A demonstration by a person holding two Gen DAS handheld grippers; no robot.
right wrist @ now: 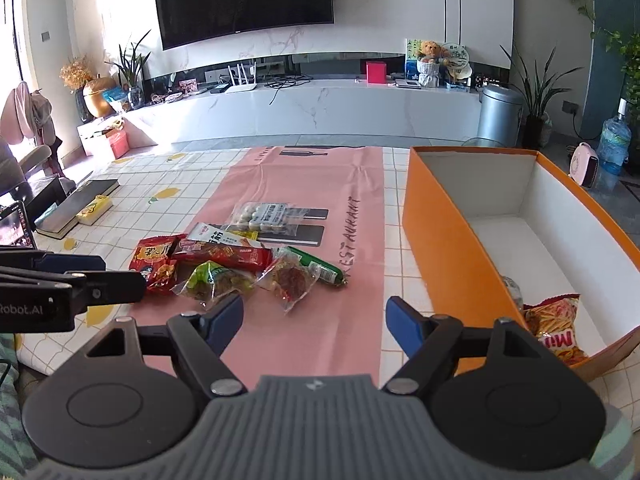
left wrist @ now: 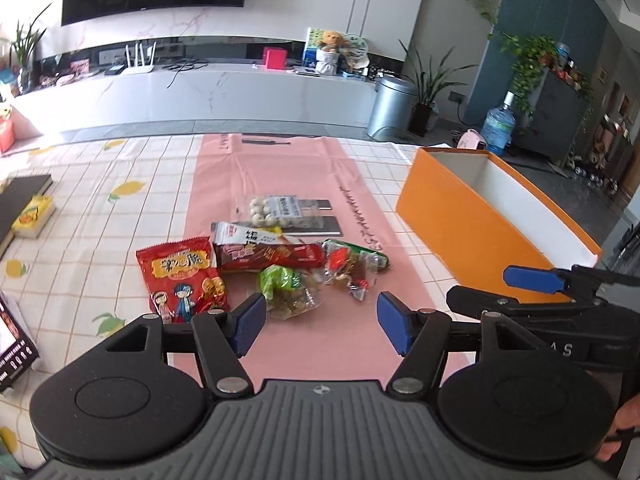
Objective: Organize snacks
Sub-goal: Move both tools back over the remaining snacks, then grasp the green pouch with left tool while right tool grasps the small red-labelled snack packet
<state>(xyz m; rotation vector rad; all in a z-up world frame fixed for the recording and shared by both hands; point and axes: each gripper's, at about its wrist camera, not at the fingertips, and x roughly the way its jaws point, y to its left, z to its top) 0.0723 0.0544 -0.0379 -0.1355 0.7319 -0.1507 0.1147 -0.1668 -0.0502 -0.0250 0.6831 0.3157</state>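
Note:
A heap of snack packs lies on the pink mat (left wrist: 280,160): a red cartoon bag (left wrist: 180,276), a long red pack (left wrist: 272,256), a green pack (left wrist: 286,288), a clear pack of red sweets (left wrist: 348,268) and a pack of white balls (left wrist: 276,210). My left gripper (left wrist: 320,308) hangs open just short of the green pack, nothing between its pads. My right gripper (right wrist: 316,316) is open too, over bare mat near the clear pack (right wrist: 290,280). The orange box (right wrist: 432,220) stands at the right and holds a chips bag (right wrist: 556,324).
A dark book (right wrist: 76,200) and a yellow packet (right wrist: 94,208) lie on the chequered tablecloth at the left. A screen (left wrist: 12,340) stands at the table's left edge. Each gripper shows in the other's view, side by side. A person's hand (left wrist: 624,428) holds the handle.

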